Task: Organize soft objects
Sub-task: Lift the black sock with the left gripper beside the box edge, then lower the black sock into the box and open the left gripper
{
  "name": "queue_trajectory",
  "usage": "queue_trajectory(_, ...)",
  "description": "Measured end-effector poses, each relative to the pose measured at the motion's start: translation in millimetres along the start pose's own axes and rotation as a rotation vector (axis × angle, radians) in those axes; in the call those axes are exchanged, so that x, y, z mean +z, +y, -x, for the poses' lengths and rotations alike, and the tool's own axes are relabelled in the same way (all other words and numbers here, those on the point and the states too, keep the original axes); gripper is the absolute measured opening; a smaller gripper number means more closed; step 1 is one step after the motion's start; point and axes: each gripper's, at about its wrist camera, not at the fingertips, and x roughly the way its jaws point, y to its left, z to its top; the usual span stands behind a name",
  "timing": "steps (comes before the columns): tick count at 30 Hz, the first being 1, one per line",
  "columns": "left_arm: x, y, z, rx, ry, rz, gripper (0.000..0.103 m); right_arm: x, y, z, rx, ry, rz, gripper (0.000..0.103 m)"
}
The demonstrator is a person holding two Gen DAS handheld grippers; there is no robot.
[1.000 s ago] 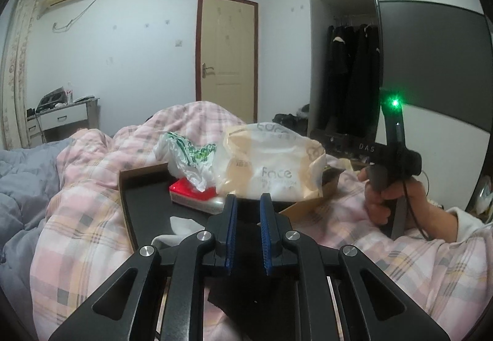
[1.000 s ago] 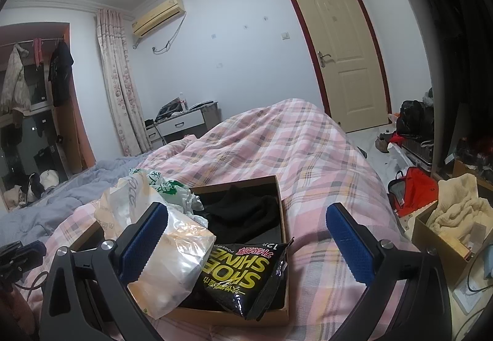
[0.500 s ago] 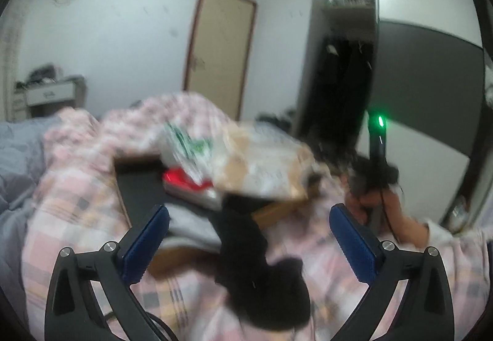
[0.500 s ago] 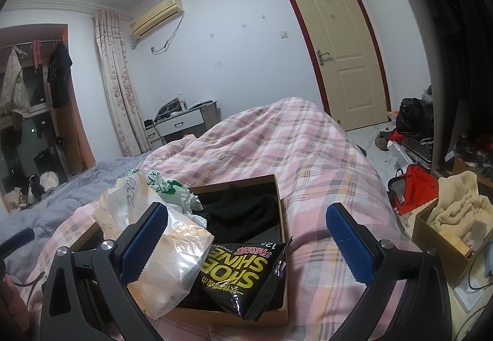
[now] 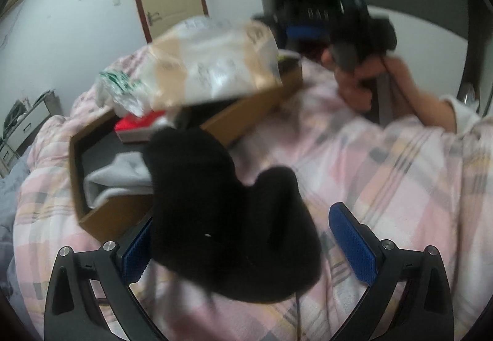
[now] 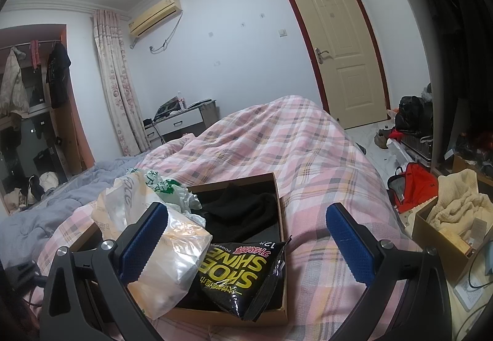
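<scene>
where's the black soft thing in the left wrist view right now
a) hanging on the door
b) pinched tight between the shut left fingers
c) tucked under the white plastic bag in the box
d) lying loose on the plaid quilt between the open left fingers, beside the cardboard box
d: the left gripper is open, its blue pads spread apart, and the black cloth lies slumped between them on the plaid quilt, overlapping the near edge of the cardboard box.

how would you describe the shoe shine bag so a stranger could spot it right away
On the pink plaid bedspread sits an open brown cardboard box. At its near corner the shoe shine bag hangs over the rim, beside a crinkled clear plastic bag. It is the only glossy black packet with big yellow letters.
</scene>
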Motion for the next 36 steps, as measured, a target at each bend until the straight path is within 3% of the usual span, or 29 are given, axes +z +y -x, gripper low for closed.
queue_trajectory(4, -1, 5, -1, -0.033, 0.008, 0.025, 0.087, -1, 1, 0, 0.0, 0.0, -0.001, 0.102)
queue_trajectory(6, -2, 9, -4, -0.042, 0.022, 0.042, 0.061, 1, 0, 0, 0.0, 0.001, -0.001, 0.102)
queue_trajectory(10, -2, 11, -7, -0.049, 0.036, 0.057, 0.045, 1, 0, 0, 0.0, 0.0, -0.002, 0.102)
queue_trajectory(12, -2, 10, -4, -0.057, 0.02, 0.05, 0.032, 0, 0, 0, 0.001, 0.001, -0.002, 0.102)
queue_trajectory(15, 1, 10, 5, -0.064, -0.029, 0.052, 0.024, 0, 0, 0, 0.001, 0.001, -0.002, 0.102)
queue_trajectory(20, 8, 25, 30, -0.043, -0.184, 0.132, 0.023, 1, -1, -1, 0.001, 0.002, -0.002, 0.102)
queue_trajectory(25, 18, 53, 42, 0.097, -0.315, 0.288, 0.023, 1, -1, -1, 0.001, 0.002, -0.003, 0.102)
queue_trajectory(27, 21, 68, 37, 0.145, -0.316, 0.372, 0.023, 2, -2, -1, 0.001, 0.002, -0.004, 0.102)
queue_trajectory(29, 22, 81, 29, 0.138, -0.304, 0.435, 0.023, 1, -1, -1, 0.001, 0.002, -0.004, 0.102)
queue_trajectory(36, 22, 91, 5, 0.114, -0.234, 0.485, 0.023, 2, -2, -1, 0.001, 0.003, -0.004, 0.102)
